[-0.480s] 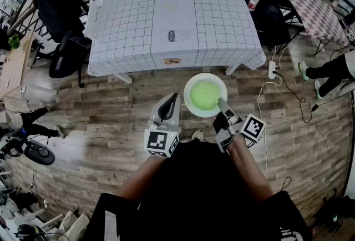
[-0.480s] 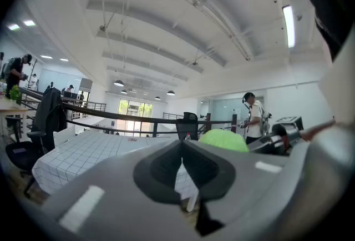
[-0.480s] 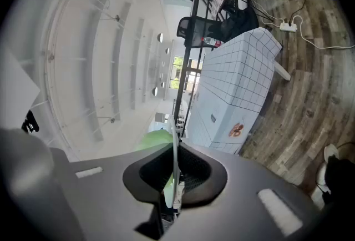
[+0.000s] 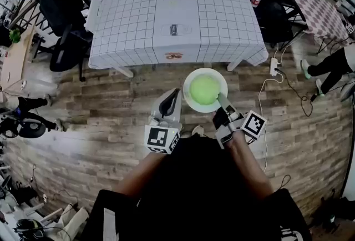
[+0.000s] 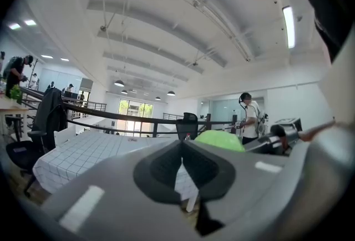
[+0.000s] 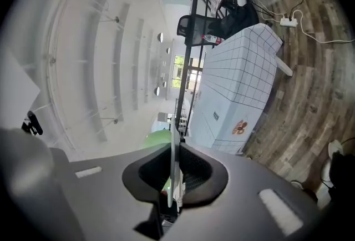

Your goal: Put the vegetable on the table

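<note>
The right tongs [image 4: 223, 101] clamp the white plate's [image 4: 191, 102] rim, carrying the green vegetable [image 4: 204, 89] level. The checked worktop [image 4: 133, 18] lies beyond the plate. The left tongs [image 4: 173, 95] hang beside it, closed and empty.

Head view overhead; all views share table [image 4: 127, 23]

Only the top of the green vegetable [image 5: 219, 139] shows above the left gripper [image 5: 182, 148] in its own view; in the right gripper view the plate [image 6: 173, 145] appears edge-on as a thin white line, the vegetable mostly covered; in the head view, printed marks [image 4: 173, 29] on the tablecloth [image 4: 127, 23] are too small to read; a person [image 4: 333, 65] at the right edge is cut off, legs only.
</note>
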A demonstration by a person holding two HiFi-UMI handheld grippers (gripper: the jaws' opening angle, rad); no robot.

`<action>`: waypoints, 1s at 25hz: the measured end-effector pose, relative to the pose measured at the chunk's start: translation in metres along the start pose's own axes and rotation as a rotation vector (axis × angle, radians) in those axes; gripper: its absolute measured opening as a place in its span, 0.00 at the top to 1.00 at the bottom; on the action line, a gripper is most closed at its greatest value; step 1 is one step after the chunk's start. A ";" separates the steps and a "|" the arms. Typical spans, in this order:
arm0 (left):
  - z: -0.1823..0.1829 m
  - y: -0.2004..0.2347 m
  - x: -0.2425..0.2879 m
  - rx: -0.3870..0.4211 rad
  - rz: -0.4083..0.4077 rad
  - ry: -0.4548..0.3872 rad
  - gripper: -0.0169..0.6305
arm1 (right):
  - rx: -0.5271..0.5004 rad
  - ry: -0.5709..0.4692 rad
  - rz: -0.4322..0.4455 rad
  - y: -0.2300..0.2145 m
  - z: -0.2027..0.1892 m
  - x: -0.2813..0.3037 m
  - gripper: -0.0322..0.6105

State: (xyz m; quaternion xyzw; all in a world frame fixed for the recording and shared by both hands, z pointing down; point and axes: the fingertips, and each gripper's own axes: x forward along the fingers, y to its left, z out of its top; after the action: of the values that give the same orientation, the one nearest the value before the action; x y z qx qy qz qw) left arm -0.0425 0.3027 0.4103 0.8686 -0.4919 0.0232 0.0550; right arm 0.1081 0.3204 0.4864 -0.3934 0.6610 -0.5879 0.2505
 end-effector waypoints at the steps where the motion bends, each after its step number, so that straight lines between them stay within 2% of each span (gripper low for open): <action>1: 0.005 -0.001 0.000 0.003 0.003 0.003 0.96 | 0.010 0.005 0.000 0.004 0.001 0.000 0.91; 6: 0.005 0.003 0.000 0.023 0.023 0.004 0.96 | 0.037 0.012 0.030 0.007 0.002 0.003 0.92; 10: -0.019 0.003 0.006 0.060 0.046 -0.012 0.96 | 0.040 0.006 0.070 -0.023 0.007 0.006 0.92; 15: -0.009 -0.002 0.006 0.061 0.090 -0.033 0.96 | 0.041 0.019 0.078 -0.022 0.020 -0.005 0.92; 20: -0.036 -0.001 -0.026 0.063 0.069 -0.085 0.96 | 0.006 -0.002 0.112 -0.037 -0.015 -0.013 0.92; 22: -0.026 0.005 -0.018 0.053 0.061 -0.065 0.96 | 0.040 -0.007 0.094 -0.025 -0.007 -0.007 0.92; 25: -0.001 0.007 0.021 0.037 0.060 0.019 0.96 | 0.091 0.005 0.044 -0.002 0.029 0.006 0.92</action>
State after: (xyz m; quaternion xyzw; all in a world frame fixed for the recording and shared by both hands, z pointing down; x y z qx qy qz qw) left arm -0.0376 0.2817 0.4142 0.8541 -0.5167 0.0420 0.0427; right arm 0.1284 0.2988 0.4840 -0.3658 0.6427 -0.6124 0.2793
